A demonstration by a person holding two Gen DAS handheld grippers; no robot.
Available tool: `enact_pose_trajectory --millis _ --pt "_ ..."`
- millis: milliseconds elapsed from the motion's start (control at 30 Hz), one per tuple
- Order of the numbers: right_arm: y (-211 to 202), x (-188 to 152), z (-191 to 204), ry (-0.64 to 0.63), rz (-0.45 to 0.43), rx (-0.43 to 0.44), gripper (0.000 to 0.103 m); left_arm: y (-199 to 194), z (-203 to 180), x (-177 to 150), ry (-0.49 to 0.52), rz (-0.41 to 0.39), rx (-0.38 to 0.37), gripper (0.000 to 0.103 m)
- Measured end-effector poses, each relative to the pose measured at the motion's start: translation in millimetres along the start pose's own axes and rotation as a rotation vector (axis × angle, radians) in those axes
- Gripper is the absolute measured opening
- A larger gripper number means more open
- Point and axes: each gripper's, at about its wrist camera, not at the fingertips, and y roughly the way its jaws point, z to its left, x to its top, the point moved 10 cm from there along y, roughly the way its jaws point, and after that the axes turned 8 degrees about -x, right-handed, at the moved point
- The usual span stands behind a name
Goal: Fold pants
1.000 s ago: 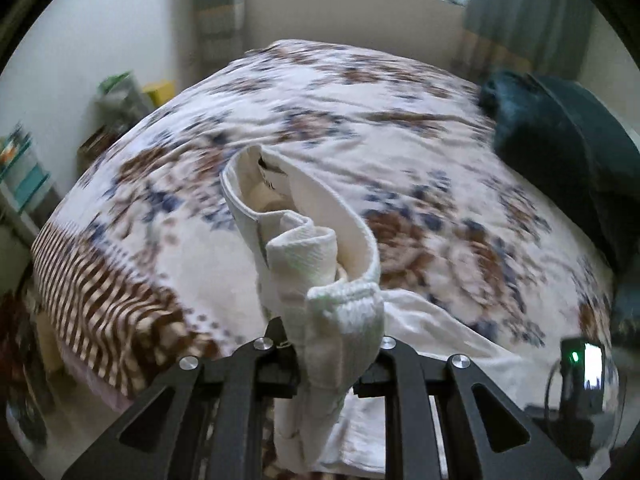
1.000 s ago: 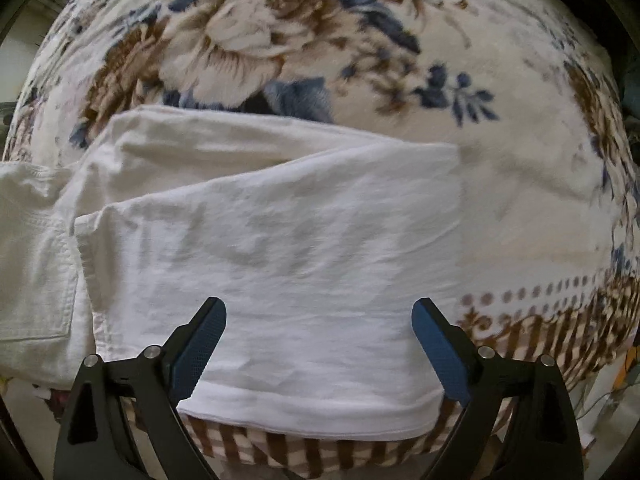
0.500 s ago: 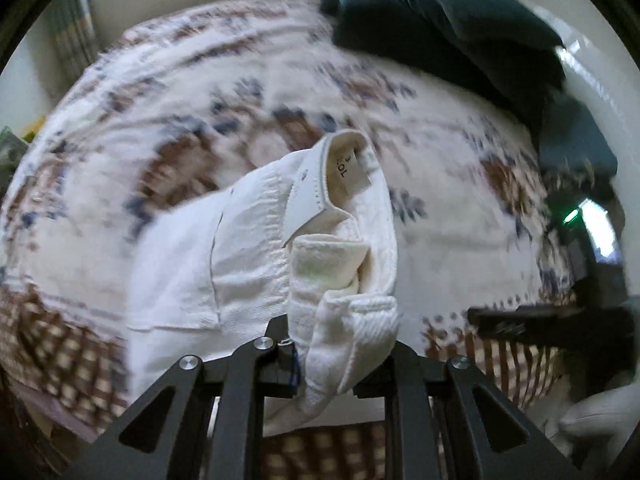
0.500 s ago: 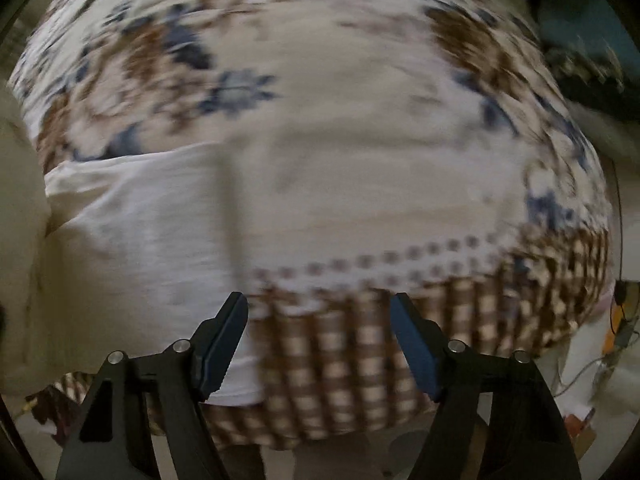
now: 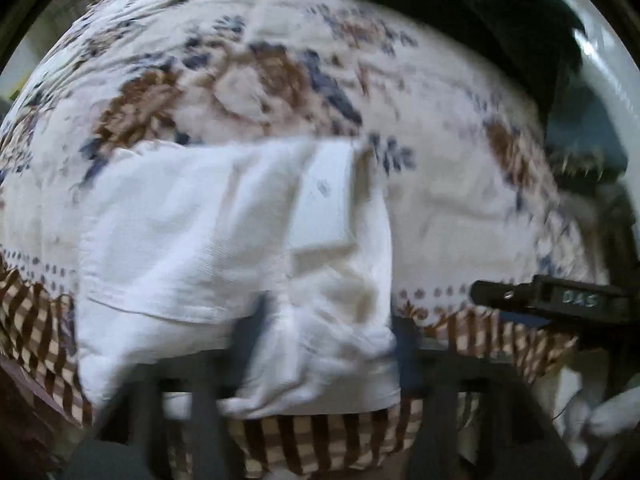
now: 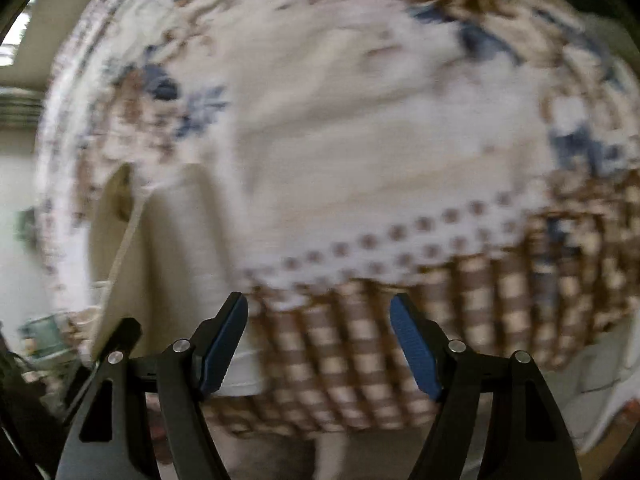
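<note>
White pants (image 5: 208,232) lie folded on the flowered bedspread (image 5: 280,80), close to its front edge. My left gripper (image 5: 328,320) points down over their bunched waist end. Its blurred dark jaws are opening and stand wide on either side of that cloth, which lies loose between them. In the right wrist view the pants (image 6: 172,260) are at the left. My right gripper (image 6: 320,340) stands open to the right of the pants over the checked border, with nothing between its blue pads (image 6: 228,344). One of its fingers (image 5: 520,294) shows at the right of the left wrist view.
The bedspread's brown checked border (image 6: 400,340) hangs over the bed's front edge, with floor below. Dark teal bedding (image 5: 500,40) is piled at the far right of the bed. Both views are blurred by motion.
The left gripper swung down, laid the waist end over the folded legs and spread its jaws, letting go. The right gripper slid right, off the pants to the checked border, and its jaws narrowed a little.
</note>
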Motion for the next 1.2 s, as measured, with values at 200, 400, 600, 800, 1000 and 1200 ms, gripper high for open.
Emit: enact_pose_trajectory --millis 200,400,600,800,1000,1200 --pt "-4 4 60 -0.020 0.034 0.248 0.076 -46 49 31 -0.081 -0.062 0.068 0.103" --pt "38 5 120 -0.089 0.131 0.318 0.076 -25 131 28 -0.069 0.040 0.315 0.103" --pt "72 7 171 -0.282 0.071 0.208 0.067 7 157 6 -0.108 0.143 0.340 0.103" --pt "53 -7 177 -0.402 -0.085 0.030 0.013 4 153 0 -0.110 0.137 0.352 0.103" --pt "-13 -11 169 -0.380 -0.202 0.036 0.013 -20 146 14 -0.146 0.084 0.305 0.103" --pt "-46 8 96 -0.243 -0.180 -0.026 0.013 -28 153 33 -0.193 0.056 0.235 0.103"
